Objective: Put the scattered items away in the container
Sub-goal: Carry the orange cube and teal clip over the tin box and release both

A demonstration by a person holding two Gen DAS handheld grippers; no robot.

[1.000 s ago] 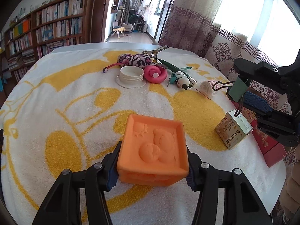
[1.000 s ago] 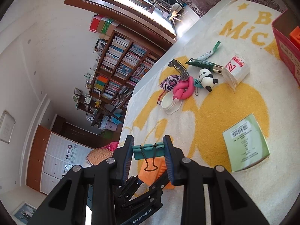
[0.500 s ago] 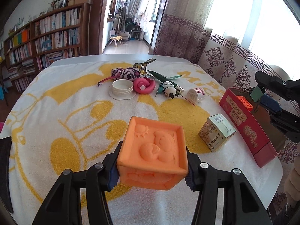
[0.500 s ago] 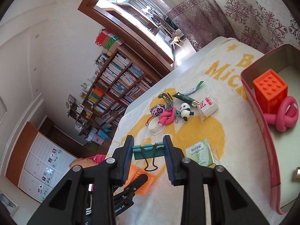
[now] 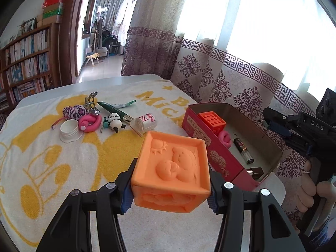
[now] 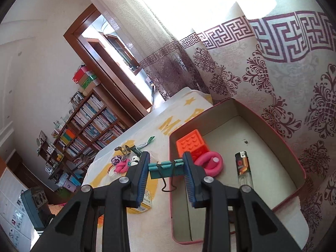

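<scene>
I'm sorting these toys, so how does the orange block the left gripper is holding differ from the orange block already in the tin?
The embossed orange block is pale orange with raised cartoon figures and a sun; the studded orange block is brighter, with a grid of studs on top. The embossed one is clamped in the left gripper, off the towel; the studded one rests in the red tin. Both are cube-shaped.

- The right tongs clamp a teal binder clip above the red tin.
- Inside the tin: orange block at 11 o'clock, pink ring center, lighter at 3 o'clock.
</scene>
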